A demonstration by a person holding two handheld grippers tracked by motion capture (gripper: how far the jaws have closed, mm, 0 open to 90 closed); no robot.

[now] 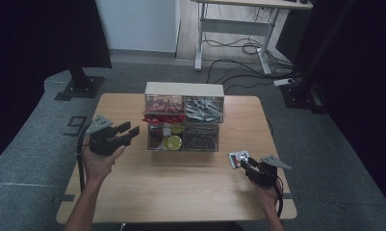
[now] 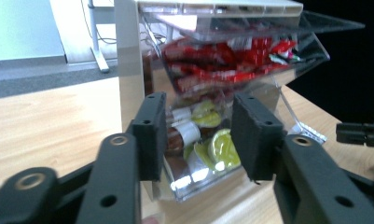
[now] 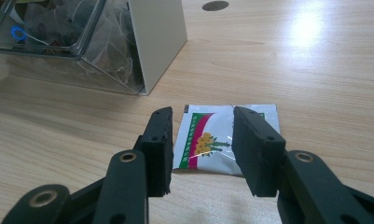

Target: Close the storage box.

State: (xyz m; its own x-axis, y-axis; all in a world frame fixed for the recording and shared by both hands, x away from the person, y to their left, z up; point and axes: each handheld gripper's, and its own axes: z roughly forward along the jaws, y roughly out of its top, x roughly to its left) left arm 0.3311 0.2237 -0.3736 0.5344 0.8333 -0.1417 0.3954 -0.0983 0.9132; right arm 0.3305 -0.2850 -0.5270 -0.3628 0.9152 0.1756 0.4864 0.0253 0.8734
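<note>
A clear four-drawer organizer (image 1: 184, 89) stands at the middle of the wooden table (image 1: 181, 187). Its upper left drawer (image 2: 231, 60), full of red sachets, is tilted open. Below it sits a drawer of small yellow-lidded cups (image 2: 222, 147). My left gripper (image 1: 133, 129) hovers left of the organizer, aimed at that lower drawer, its jaws open (image 2: 198, 100) and empty. A white sachet (image 3: 208, 140) with a red and green stripe lies flat on the table near the right edge. My right gripper (image 3: 204, 116) stands open just over it, one jaw on each side, not pressing it.
The right-hand drawers hold grey packets (image 1: 203, 109) above and dark tea bags (image 3: 105, 51) below. Table edges run close to both hands. A desk frame and cables (image 1: 238, 48) lie on the floor beyond the table.
</note>
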